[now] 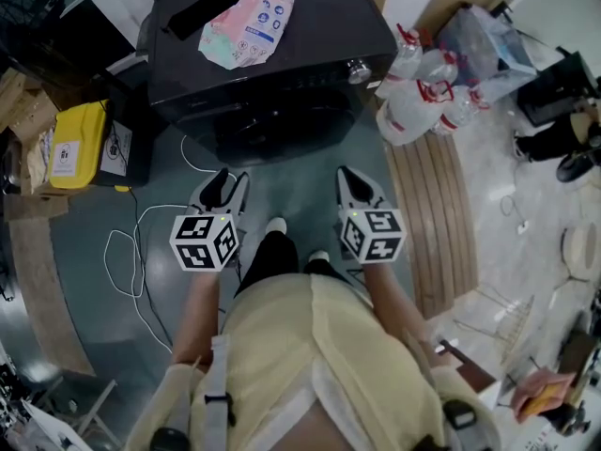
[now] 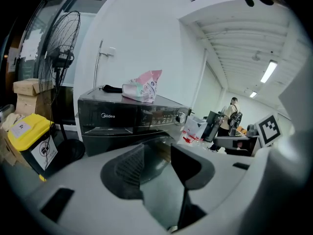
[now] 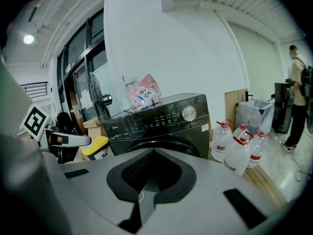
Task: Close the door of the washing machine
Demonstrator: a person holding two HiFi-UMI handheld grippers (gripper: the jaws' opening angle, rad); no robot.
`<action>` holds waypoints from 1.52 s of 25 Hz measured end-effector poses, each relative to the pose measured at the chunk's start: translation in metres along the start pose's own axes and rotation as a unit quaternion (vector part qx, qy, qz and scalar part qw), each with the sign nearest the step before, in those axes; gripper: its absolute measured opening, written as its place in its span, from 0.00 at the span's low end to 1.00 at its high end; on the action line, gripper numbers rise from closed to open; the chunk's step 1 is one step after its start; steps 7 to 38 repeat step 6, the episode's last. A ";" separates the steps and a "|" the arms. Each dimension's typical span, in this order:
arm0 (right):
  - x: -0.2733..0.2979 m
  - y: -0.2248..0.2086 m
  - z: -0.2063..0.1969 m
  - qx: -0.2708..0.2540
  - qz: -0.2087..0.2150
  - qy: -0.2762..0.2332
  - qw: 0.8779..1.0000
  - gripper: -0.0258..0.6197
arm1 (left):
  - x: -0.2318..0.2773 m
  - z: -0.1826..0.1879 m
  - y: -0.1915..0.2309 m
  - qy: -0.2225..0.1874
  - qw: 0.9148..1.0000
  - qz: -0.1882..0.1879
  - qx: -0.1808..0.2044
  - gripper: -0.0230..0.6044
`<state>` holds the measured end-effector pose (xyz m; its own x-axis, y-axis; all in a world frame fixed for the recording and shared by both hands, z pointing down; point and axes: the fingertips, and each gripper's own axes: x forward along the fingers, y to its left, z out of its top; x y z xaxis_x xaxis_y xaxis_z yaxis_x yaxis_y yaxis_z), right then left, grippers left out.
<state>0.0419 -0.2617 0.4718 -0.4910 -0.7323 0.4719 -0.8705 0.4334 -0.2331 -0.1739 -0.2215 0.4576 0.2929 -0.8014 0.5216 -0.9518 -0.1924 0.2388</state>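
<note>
Head view: high up, looking steeply down on the washing machine (image 1: 282, 73) top and the floor. Left gripper view: low, near, facing the machine's front from its left. Right gripper view: low, near, from its right. All three share the pink pouch (image 1: 252, 17) on top.

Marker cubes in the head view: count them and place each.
2. One cube rides on the left tongs, the other on the right tongs. None seems hidden.

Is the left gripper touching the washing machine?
Apart. The head view shows bare floor between the left gripper and the washing machine; the gripper's jaws stand open with nothing between them.
</note>
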 end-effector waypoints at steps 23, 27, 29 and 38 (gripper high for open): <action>0.006 0.002 -0.001 0.007 -0.001 0.002 1.000 0.05 | 0.004 0.001 0.006 0.000 1.000 -0.006 0.001 0.31; 0.006 0.002 -0.001 0.007 -0.001 0.002 1.000 0.05 | 0.004 0.001 0.006 0.000 1.000 -0.006 0.001 0.31; 0.006 0.002 -0.001 0.007 -0.001 0.002 1.000 0.05 | 0.004 0.001 0.006 0.000 1.000 -0.006 0.001 0.31; 0.006 0.002 -0.001 0.007 -0.001 0.002 1.000 0.05 | 0.004 0.001 0.006 0.000 1.000 -0.006 0.001 0.31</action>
